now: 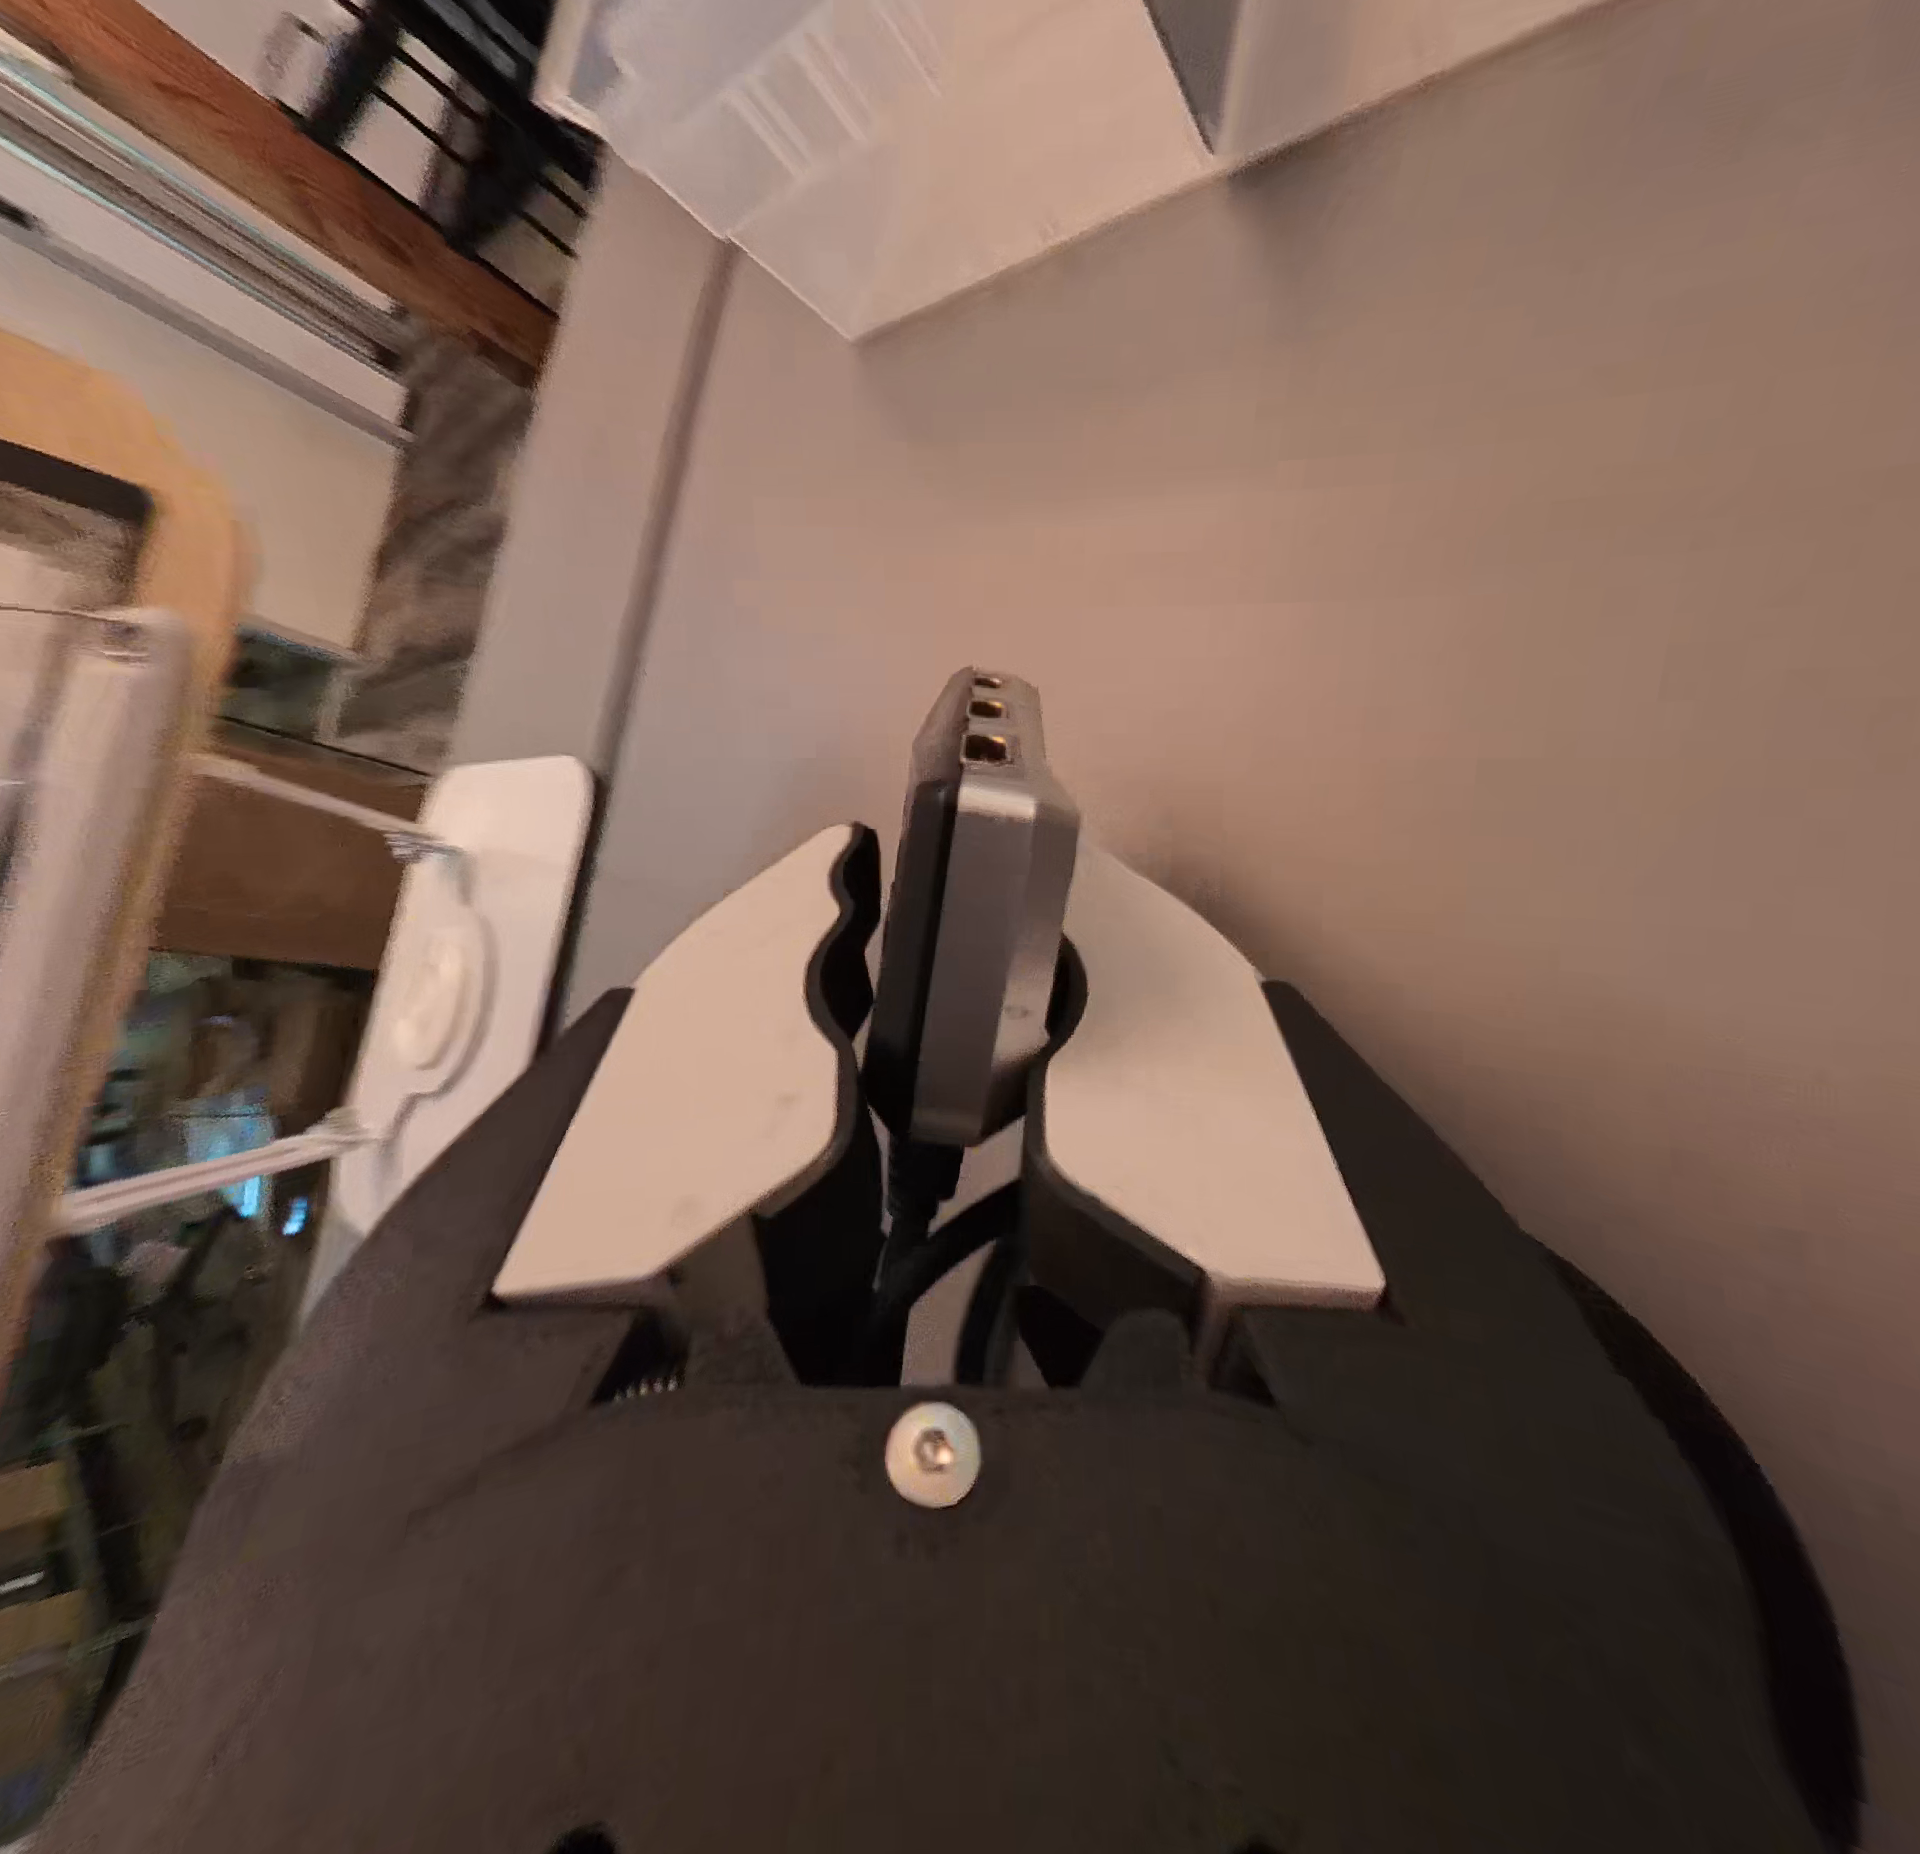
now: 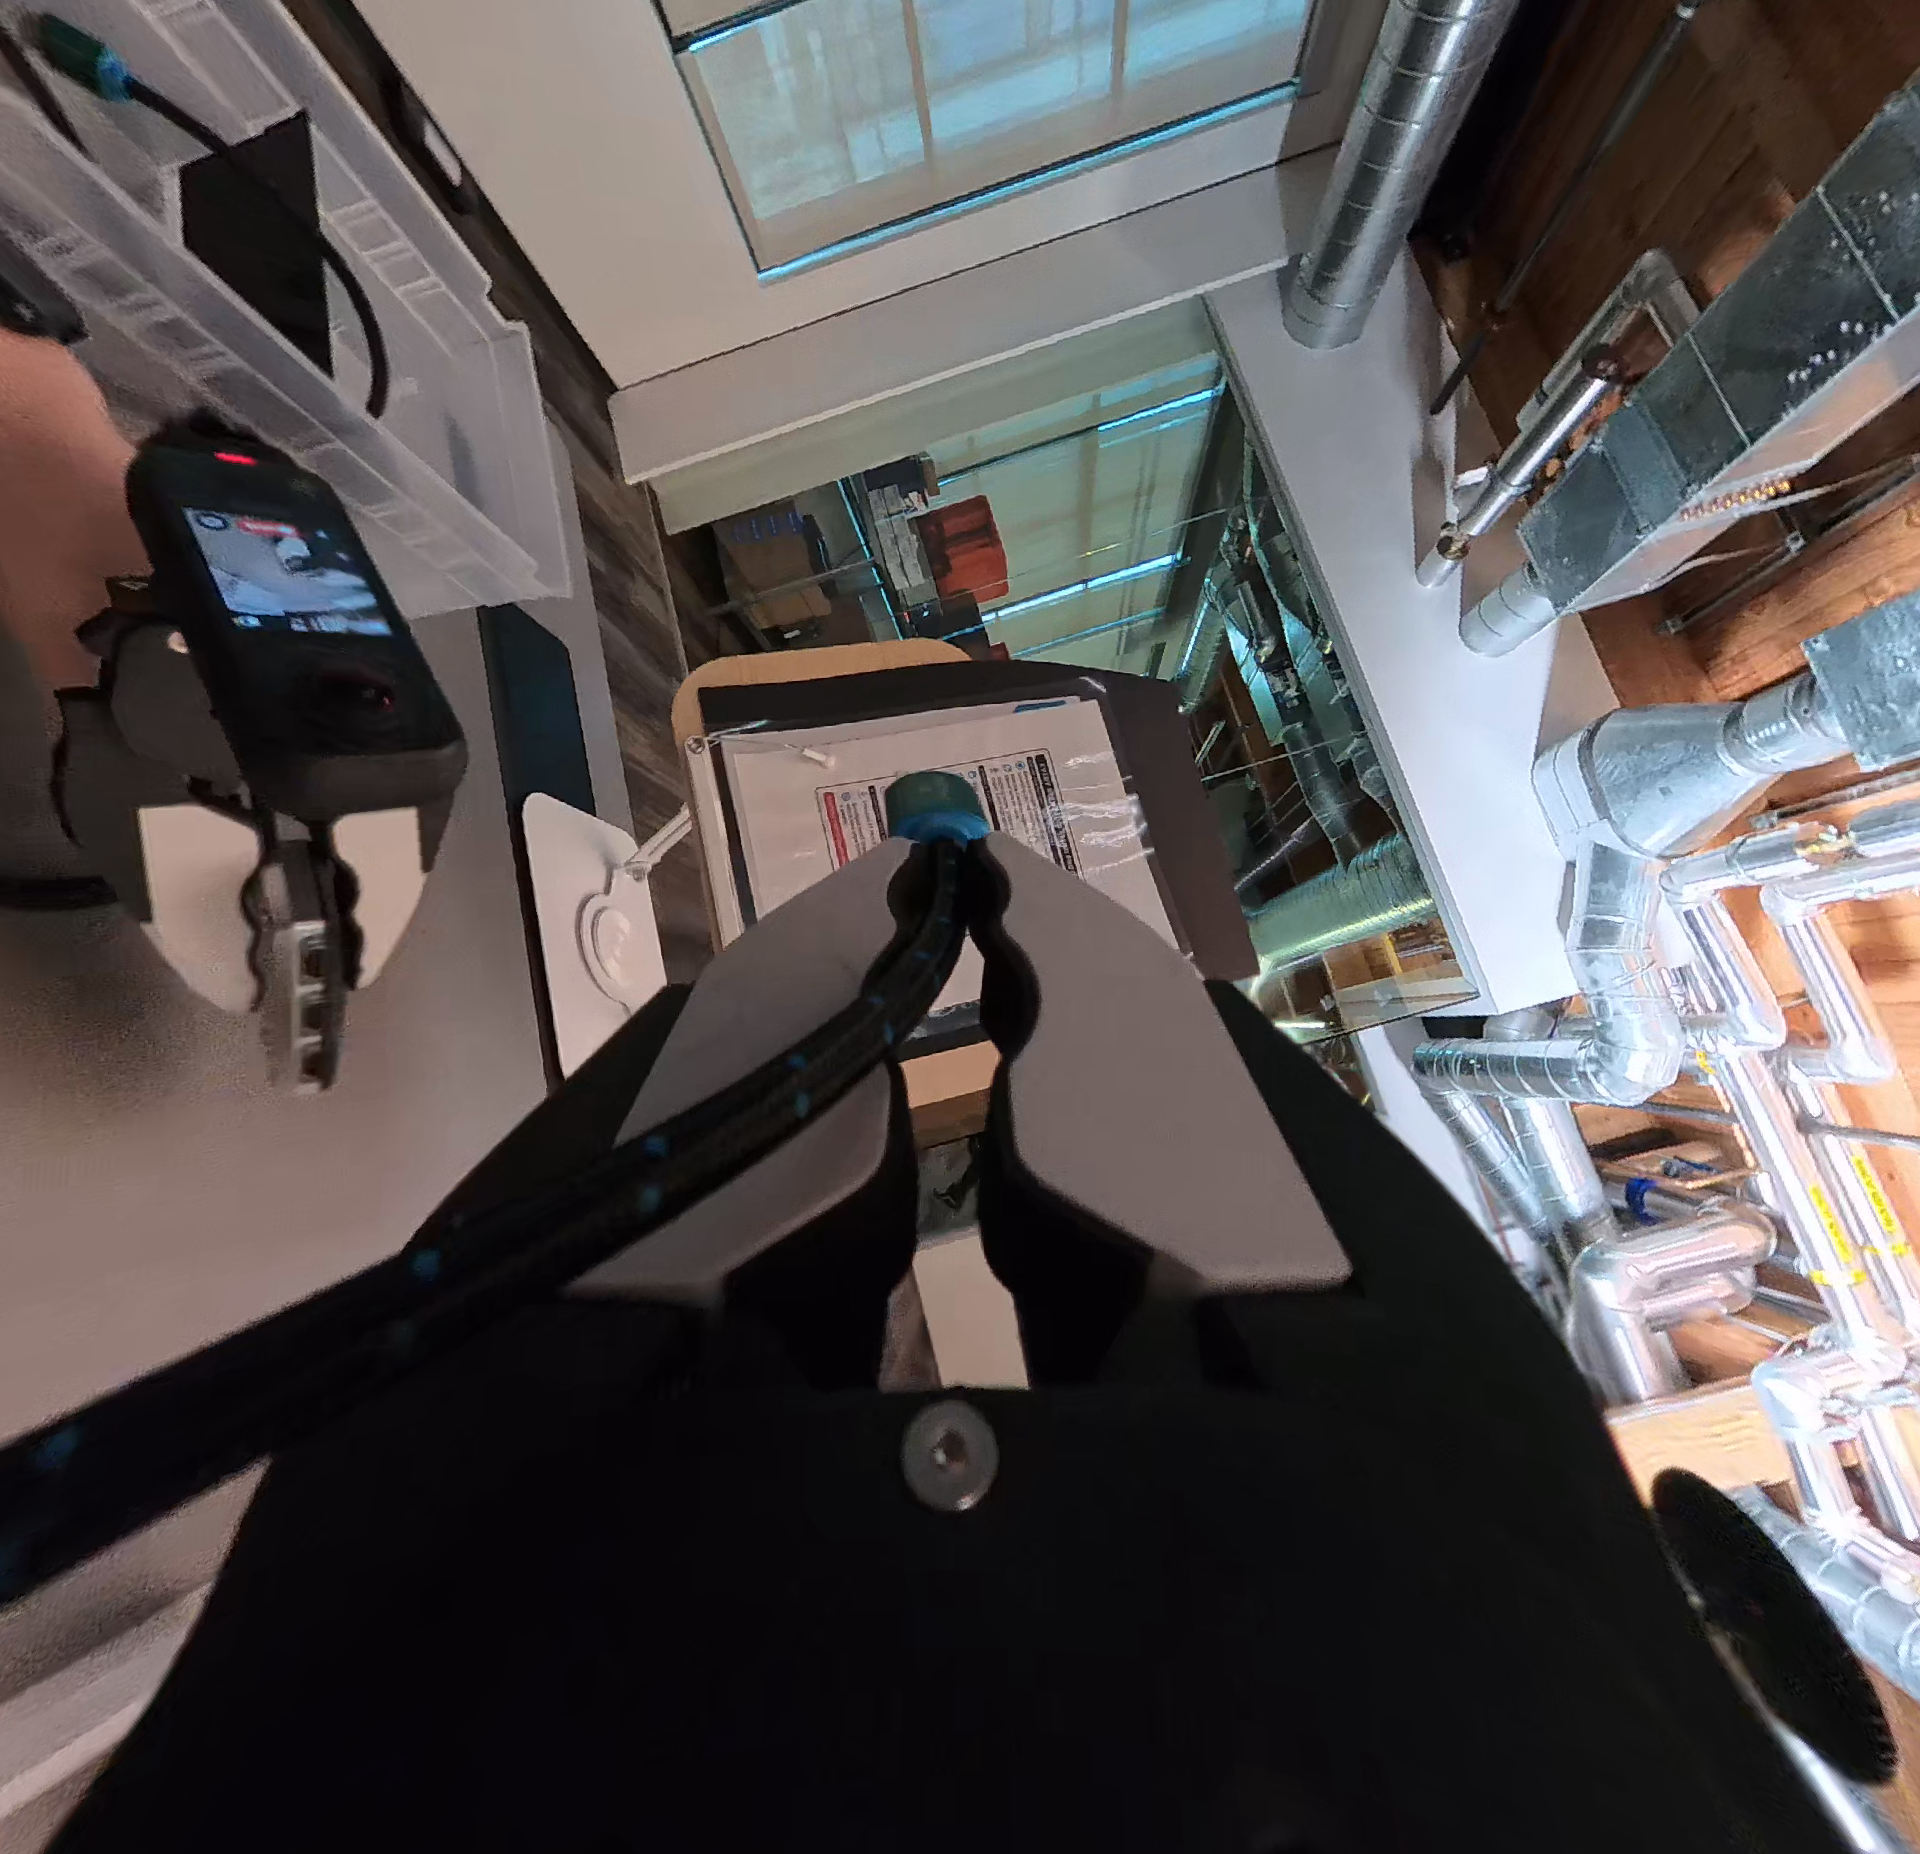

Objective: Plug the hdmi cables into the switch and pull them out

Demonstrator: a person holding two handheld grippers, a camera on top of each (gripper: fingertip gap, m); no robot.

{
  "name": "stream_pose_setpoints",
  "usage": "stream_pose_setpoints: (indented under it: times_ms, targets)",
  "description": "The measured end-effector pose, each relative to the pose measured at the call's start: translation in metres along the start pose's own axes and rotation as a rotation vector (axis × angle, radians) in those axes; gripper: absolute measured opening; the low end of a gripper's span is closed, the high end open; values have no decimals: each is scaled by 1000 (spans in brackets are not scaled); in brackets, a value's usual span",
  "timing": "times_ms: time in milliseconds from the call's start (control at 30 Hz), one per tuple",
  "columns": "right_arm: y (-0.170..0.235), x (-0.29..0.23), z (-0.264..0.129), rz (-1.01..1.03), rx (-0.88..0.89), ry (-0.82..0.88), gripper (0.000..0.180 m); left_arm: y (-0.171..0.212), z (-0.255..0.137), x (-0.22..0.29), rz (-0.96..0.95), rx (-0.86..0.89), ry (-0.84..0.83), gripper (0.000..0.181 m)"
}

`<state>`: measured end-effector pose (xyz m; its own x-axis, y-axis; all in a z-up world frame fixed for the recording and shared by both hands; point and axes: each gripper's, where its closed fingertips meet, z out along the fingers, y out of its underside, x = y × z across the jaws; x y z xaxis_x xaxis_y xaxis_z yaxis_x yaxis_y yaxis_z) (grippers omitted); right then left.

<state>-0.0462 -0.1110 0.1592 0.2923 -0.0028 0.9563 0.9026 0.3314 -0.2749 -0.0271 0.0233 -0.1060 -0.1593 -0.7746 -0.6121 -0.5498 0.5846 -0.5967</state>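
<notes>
Gripping the grey HDMI switch (image 1: 971, 931) edge-on, the left claw (image 1: 961, 869) clamps its body between both white fingers (image 1: 727, 1056), with three gold-lined ports facing away, all unplugged. A black lead (image 1: 914, 1212) hangs from the switch's near end, above the pale desk (image 1: 1455, 661).

From the right wrist view, the right claw (image 2: 951, 854) pinches a black braided HDMI cable (image 2: 727, 1108) just behind its teal plug (image 2: 928, 802), well apart from the switch (image 2: 307, 973) held by the left claw (image 2: 301, 931) at the left. A clear plastic bin (image 2: 343, 350) sits beyond.

A clear plastic bin (image 2: 312, 277) sits near silver ceiling ducts (image 2: 1683, 838)
</notes>
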Motion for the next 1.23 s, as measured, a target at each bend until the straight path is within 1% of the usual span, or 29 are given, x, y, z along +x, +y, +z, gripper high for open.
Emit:
stream_pose_setpoints:
  times_ms: [67, 133, 200, 267, 400, 467, 533, 700, 800, 867, 1067, 1233]
  targets:
    - [1, 7, -1, 57, 18, 24, 7, -16, -19, -25, -13, 86, -146, 27]
    - [0, 14, -2, 129, 45, 44, 7, -34, -49, -52, 5, 179, -327, 27]
    - [-5, 19, -3, 211, 82, 49, 7, -54, -88, -78, 73, 270, -542, 27]
    - [-13, 24, -3, 296, 129, 48, 7, -74, -129, -94, 151, 353, -714, 27]
    - [-32, 23, 4, 458, 212, 7, 7, -109, -191, -99, 313, 467, -910, 27]
    - [-39, 20, 10, 537, 237, -20, 7, -124, -212, -94, 368, 511, -949, 27]
    - [-45, 18, 14, 608, 270, -44, 7, -135, -226, -88, 375, 546, -960, 27]
    - [-54, 20, 13, 725, 311, -85, 7, -150, -246, -82, 433, 567, -1010, 27]
    - [-63, 21, 8, 773, 354, -118, 7, -150, -252, -85, 449, 546, -1042, 27]
    - [-66, 19, 8, 783, 353, -130, 7, -149, -254, -87, 447, 547, -1050, 26]
    - [-63, 16, 15, 832, 318, -131, 7, -149, -256, -87, 461, 537, -1071, 26]
    - [-60, 10, 24, 913, 341, -170, 7, -153, -257, -83, 528, 513, -1122, 27]
